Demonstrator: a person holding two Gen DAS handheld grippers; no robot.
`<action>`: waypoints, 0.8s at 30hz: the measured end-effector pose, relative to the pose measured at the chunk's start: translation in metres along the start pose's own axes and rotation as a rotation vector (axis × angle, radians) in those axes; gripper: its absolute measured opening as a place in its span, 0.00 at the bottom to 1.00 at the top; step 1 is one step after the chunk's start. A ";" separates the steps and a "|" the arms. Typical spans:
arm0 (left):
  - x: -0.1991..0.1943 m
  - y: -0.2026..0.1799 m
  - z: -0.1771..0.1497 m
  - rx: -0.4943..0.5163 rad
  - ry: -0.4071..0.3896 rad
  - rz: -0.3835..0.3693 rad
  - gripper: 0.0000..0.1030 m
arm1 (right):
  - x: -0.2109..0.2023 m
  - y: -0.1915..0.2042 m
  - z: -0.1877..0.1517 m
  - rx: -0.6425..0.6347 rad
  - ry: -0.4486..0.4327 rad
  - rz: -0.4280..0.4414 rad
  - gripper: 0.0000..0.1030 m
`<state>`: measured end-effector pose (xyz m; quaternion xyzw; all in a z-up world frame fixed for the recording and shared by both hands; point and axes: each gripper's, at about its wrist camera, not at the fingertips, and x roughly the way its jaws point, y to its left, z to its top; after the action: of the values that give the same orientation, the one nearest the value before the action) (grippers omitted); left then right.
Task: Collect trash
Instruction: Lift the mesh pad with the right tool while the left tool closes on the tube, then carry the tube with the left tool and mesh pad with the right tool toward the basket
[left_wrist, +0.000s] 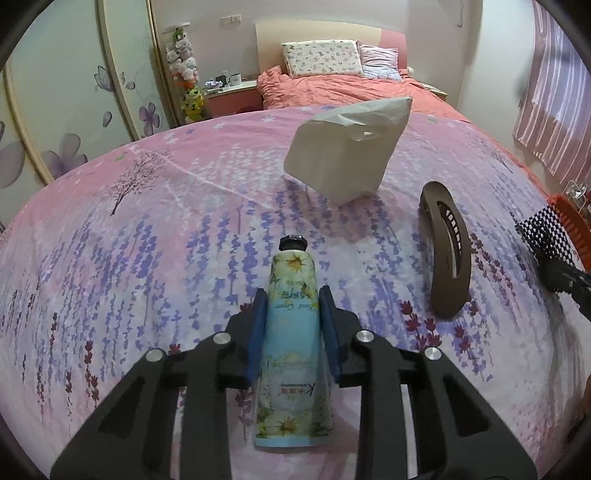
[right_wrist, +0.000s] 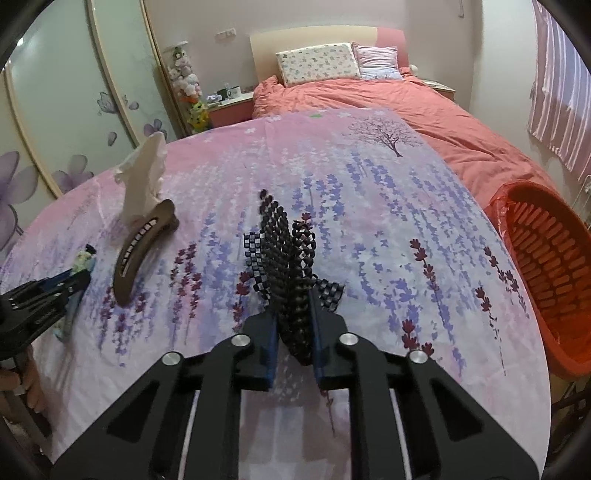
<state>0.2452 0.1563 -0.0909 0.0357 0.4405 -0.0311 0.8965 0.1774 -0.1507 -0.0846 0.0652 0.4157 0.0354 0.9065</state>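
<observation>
Your left gripper (left_wrist: 291, 314) is clamped on a floral hand-cream tube (left_wrist: 291, 343) over the lavender-print bedspread (left_wrist: 147, 240), while your right gripper (right_wrist: 293, 314) pinches a black-and-white checkered scrunchie (right_wrist: 288, 258). A crumpled white tissue (left_wrist: 347, 147) and brown hair claw (left_wrist: 448, 254) sit on the bedspread between them; the orange basket (right_wrist: 546, 266) stands just off the bed's right edge.

Soft, even indoor light — faint shadows, sharp centre, heavy fisheye bending (dark vignetted corners).
</observation>
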 end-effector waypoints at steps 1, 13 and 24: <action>0.000 0.001 0.001 -0.007 0.001 -0.013 0.28 | -0.003 -0.001 0.000 0.001 -0.007 0.006 0.13; -0.043 -0.003 0.010 -0.012 -0.086 -0.002 0.27 | -0.062 -0.021 0.010 0.036 -0.128 0.019 0.12; -0.008 -0.013 -0.006 -0.020 0.009 0.039 0.28 | -0.046 -0.033 -0.011 0.068 -0.059 0.018 0.12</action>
<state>0.2342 0.1441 -0.0883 0.0355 0.4441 -0.0090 0.8952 0.1395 -0.1881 -0.0618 0.1010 0.3891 0.0276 0.9152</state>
